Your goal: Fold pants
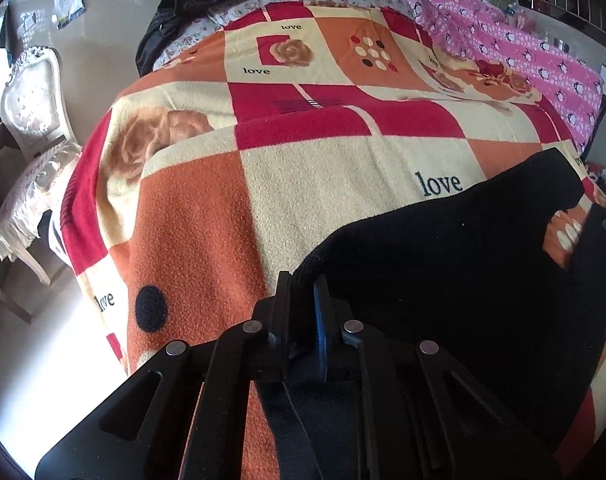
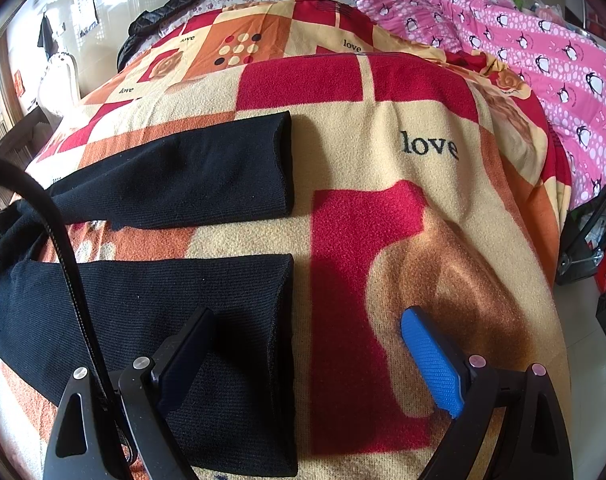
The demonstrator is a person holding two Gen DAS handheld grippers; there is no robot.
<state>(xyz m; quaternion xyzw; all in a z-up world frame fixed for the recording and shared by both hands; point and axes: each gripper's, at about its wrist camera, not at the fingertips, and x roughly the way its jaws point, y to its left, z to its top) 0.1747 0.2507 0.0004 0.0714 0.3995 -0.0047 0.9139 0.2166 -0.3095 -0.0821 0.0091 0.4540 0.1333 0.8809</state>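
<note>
Black pants (image 1: 443, 272) lie flat on a red, orange and cream "love" blanket (image 1: 323, 184) on a bed. My left gripper (image 1: 303, 286) is shut on the pants' left edge, with a fold of black fabric pinched between its fingertips. In the right wrist view both legs point right: the far leg (image 2: 183, 176) and the near leg (image 2: 163, 312), their cuffs ending mid-blanket (image 2: 383, 152). My right gripper (image 2: 307, 324) stands open over the near cuff. Its dark finger (image 2: 191, 344) is above the leg and its blue pad (image 2: 431, 360) is above bare blanket.
A pink penguin quilt (image 2: 543, 60) is bunched at the back right of the bed. A black jacket (image 1: 191, 4) lies at the far end. A white chair (image 1: 35, 92) stands left of the bed. A black cable (image 2: 59, 232) crosses the pants.
</note>
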